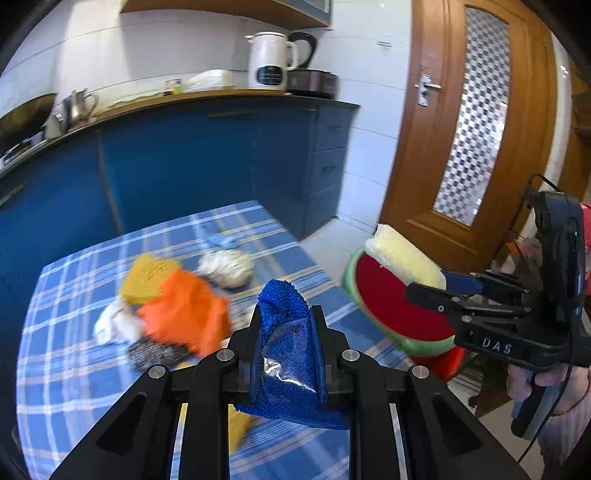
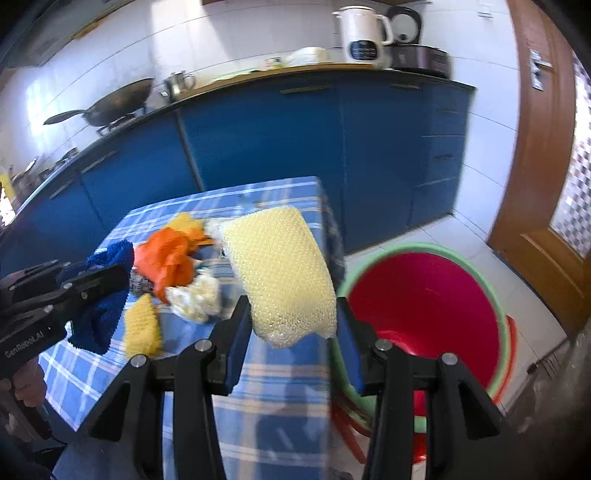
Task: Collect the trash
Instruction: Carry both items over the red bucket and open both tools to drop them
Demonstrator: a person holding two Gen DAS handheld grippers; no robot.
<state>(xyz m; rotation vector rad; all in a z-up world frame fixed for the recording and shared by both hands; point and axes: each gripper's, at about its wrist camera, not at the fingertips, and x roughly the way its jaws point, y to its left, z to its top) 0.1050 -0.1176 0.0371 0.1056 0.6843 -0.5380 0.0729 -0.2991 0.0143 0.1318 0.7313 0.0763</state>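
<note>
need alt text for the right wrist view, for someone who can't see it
The right tongs grip a pale yellow mesh sponge, held over the edge of a blue plaid tablecloth beside a red plastic bucket with a green rim on the floor. At left, the left tongs hold a blue cloth near orange, yellow and white scraps.

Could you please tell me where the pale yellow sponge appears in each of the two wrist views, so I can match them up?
Left wrist view: the pale yellow sponge sits at right of centre, held by the right gripper over the red bucket.
Right wrist view: it fills the centre, clamped between the jaws.
Shared landmark: the white kettle on the counter.
</note>
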